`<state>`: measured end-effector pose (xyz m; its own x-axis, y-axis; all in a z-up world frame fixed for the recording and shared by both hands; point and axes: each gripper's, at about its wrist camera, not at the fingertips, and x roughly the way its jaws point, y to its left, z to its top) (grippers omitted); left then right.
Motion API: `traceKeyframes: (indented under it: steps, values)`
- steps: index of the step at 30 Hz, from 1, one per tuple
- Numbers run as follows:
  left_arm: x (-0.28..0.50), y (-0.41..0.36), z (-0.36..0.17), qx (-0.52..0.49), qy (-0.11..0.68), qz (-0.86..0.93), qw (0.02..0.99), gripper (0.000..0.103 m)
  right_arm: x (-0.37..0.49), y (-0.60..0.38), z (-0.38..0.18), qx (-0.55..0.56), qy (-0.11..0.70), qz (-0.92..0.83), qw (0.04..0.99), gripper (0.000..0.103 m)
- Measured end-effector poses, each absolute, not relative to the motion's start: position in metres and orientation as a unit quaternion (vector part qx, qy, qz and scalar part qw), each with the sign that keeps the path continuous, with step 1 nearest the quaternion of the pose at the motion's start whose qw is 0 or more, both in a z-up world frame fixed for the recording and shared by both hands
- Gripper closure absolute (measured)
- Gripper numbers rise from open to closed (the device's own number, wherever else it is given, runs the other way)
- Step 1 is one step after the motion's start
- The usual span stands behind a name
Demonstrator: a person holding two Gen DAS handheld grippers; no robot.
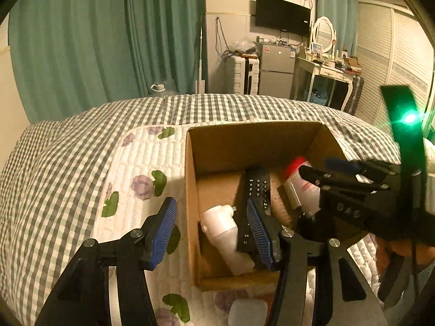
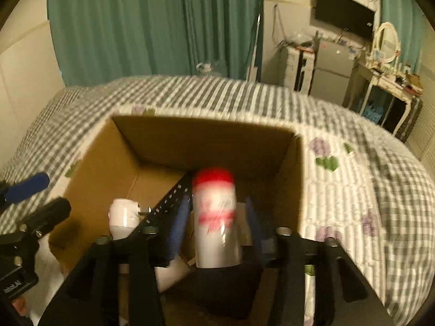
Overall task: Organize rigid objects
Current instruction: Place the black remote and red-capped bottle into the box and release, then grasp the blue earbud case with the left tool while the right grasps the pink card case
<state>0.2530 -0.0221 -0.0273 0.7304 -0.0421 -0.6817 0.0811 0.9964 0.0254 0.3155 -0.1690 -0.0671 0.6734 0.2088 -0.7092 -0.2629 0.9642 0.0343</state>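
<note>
Two claws work over an open cardboard box (image 1: 190,179) that sits on a bed. Nearest, the left claw (image 1: 212,233) hangs tilted down with its blue-padded jaws spread and nothing between them, one finger outside the box's left wall, the other just over a black remote control (image 1: 257,187) leaning inside. Beside the remote lies a white plastic bottle-like piece (image 1: 223,231) on the box floor. Further right, the right claw (image 2: 217,217) points steeply down into the box around a white cylindrical can with a red cap (image 2: 214,212); the can stands between its pads, blurred, with small gaps at both sides, so the hold looks released. A small white case (image 1: 247,312) rests on the floral quilt (image 1: 141,163) in front of the box. Beyond spreads the checked bedcover (image 1: 217,106), then green curtains (image 1: 108,40)
</note>
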Motion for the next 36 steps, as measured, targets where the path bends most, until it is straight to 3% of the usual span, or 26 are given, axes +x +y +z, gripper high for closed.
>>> traceKeyframes:
  steps: [2,4,6,10,12,14,20,29,36]
  values:
    - [0.244,-0.020,-0.023,0.025,0.365,-0.033,0.930,0.035,0.307,-0.173,-0.051,-0.028,0.373,0.129,0.918,0.048]
    - [0.232,-0.020,-0.017,0.026,0.361,-0.033,0.932,0.035,0.295,-0.177,-0.035,-0.021,0.366,0.124,0.922,0.045]
    - [0.218,-0.020,-0.010,0.028,0.358,-0.034,0.933,0.034,0.280,-0.181,-0.020,-0.017,0.357,0.119,0.926,0.037]
    - [0.189,-0.017,0.002,0.027,0.353,-0.039,0.935,0.018,0.240,-0.183,0.006,-0.023,0.334,0.117,0.935,0.022]
    - [0.177,-0.015,0.006,0.028,0.352,-0.041,0.935,0.016,0.216,-0.183,0.011,-0.034,0.322,0.111,0.940,0.010]
    - [0.162,-0.012,0.008,0.029,0.349,-0.045,0.936,0.015,0.198,-0.183,0.011,-0.040,0.319,0.105,0.941,0.007]
    - [0.134,-0.002,-0.014,0.033,0.355,-0.036,0.933,0.011,0.168,-0.178,-0.022,-0.064,0.332,0.082,0.937,0.005]
    - [0.137,0.006,-0.088,0.013,0.417,-0.032,0.908,0.011,0.167,-0.178,-0.121,-0.076,0.421,0.059,0.902,0.005]
    - [0.154,-0.016,-0.120,0.006,0.455,-0.051,0.889,0.011,0.173,-0.190,-0.126,-0.054,0.439,0.045,0.896,0.005]
